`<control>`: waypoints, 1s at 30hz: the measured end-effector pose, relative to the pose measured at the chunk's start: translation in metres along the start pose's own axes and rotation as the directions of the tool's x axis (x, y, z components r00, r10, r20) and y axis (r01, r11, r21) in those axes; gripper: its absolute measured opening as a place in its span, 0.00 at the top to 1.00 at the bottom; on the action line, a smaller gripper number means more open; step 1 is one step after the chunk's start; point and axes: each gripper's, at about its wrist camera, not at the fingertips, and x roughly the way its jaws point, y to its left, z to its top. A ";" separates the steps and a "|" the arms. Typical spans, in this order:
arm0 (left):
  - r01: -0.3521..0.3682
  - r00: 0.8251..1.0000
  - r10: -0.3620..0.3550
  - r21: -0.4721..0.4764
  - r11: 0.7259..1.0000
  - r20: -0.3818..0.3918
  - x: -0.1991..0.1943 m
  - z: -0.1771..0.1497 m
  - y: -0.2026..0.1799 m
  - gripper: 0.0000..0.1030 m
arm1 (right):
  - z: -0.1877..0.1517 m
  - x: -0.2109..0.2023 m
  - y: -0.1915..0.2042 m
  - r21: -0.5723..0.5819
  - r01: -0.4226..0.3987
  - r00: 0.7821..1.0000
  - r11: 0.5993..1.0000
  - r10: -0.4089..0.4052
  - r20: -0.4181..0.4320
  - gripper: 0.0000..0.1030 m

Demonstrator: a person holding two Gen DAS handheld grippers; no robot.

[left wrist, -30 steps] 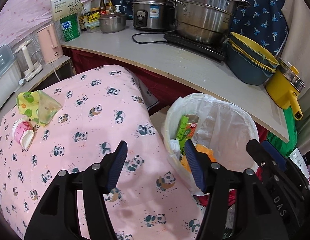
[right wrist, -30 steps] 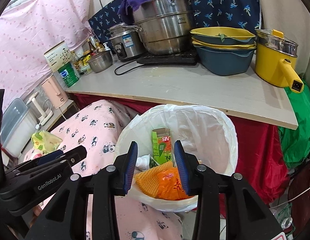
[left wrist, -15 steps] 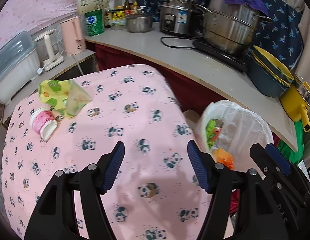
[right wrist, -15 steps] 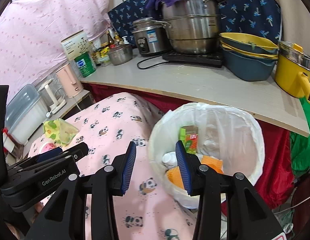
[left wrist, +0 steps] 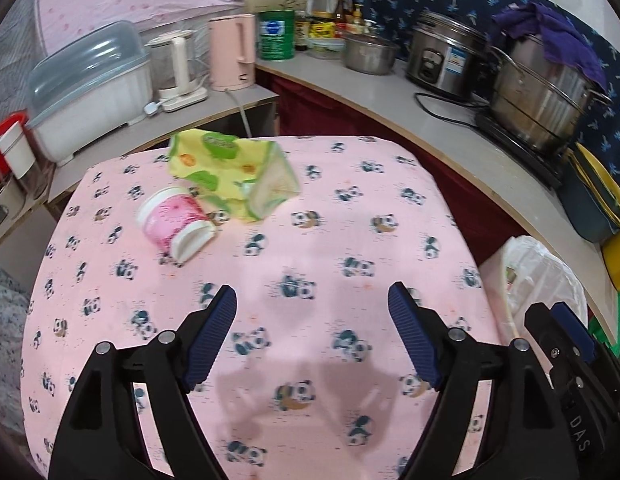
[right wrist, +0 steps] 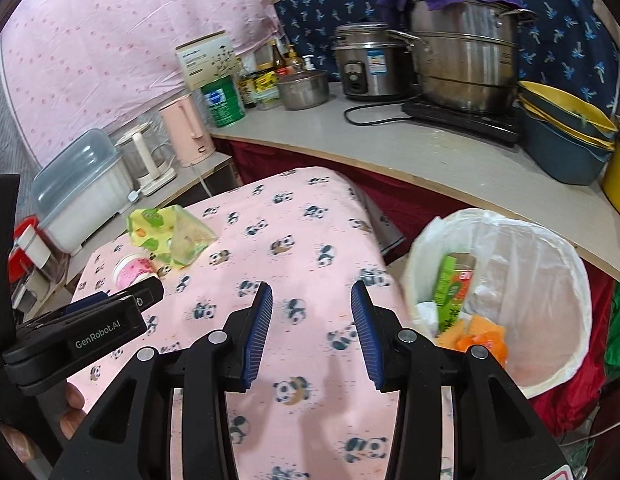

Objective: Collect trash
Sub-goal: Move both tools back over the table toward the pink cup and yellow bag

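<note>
Trash lies ahead of both tongs on the panda cloth (left wrist: 350,240): a pink cup (left wrist: 171,222) tipped on its side, and a yellow-green wrapper (left wrist: 229,164) touching it just beyond. From the left tongs (left wrist: 312,330) the two pieces sit ahead and to the left, well clear of the fingertips. The left tongs are spread wide, their jaws having just been opening, with nothing between them but the cloth below.

The right tongs (right wrist: 312,332) hover over the same cloth, partly spread and pinching nothing. Seen from them, the cup (right wrist: 131,270) and wrapper (right wrist: 169,236) lie ahead and far to the left, past the left tongs' body, which juts in from the left edge. A fingertip of the hand (right wrist: 71,398) holding that body shows below it.

To the right of the right tongs stands a bin (right wrist: 550,264) lined with a white bag, already holding a green carton (right wrist: 446,284) and orange wrappers (right wrist: 478,334). In the left view only the bag's edge (left wrist: 538,276) shows, to the right of the tongs.

Beyond the cloth runs a counter (right wrist: 430,148) carrying steel pots, a rice cooker and a pink kettle (left wrist: 233,52).
</note>
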 end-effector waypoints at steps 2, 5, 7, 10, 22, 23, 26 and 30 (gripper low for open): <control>-0.015 1.000 0.015 -0.014 1.000 -0.001 0.001 0.000 0.014 0.27 | 0.000 0.006 0.012 -0.014 -0.012 1.000 1.000 0.011 -0.009 0.61; -0.040 0.999 0.040 -0.033 0.999 0.000 0.004 0.000 0.036 0.26 | -0.001 0.014 0.031 -0.034 -0.035 0.999 0.999 0.034 -0.026 0.61; -0.057 0.998 0.057 -0.043 0.997 -0.001 0.007 0.001 0.051 0.24 | -0.001 0.020 0.042 -0.049 -0.047 0.998 0.998 0.045 -0.037 0.61; -0.077 0.997 0.078 -0.053 0.996 0.007 0.010 0.001 0.071 0.18 | 0.001 0.030 0.058 -0.071 -0.063 0.997 0.995 0.059 -0.049 0.60; -0.150 0.989 0.150 0.022 0.988 0.013 0.060 0.025 0.140 0.13 | 0.027 0.106 0.115 -0.105 -0.150 0.984 0.983 0.138 -0.115 0.53; -0.147 0.989 0.147 0.024 0.989 0.009 0.066 0.028 0.144 0.13 | 0.031 0.115 0.121 -0.109 -0.158 0.982 0.981 0.145 -0.120 0.53; -0.115 0.993 0.115 0.030 0.993 -0.004 0.086 0.040 0.154 0.12 | 0.041 0.139 0.137 -0.129 -0.178 0.979 0.976 0.161 -0.126 0.48; -0.061 0.998 0.063 0.071 0.996 -0.021 0.114 0.054 0.161 0.12 | 0.058 0.174 0.160 -0.176 -0.207 0.974 0.963 0.186 -0.128 0.44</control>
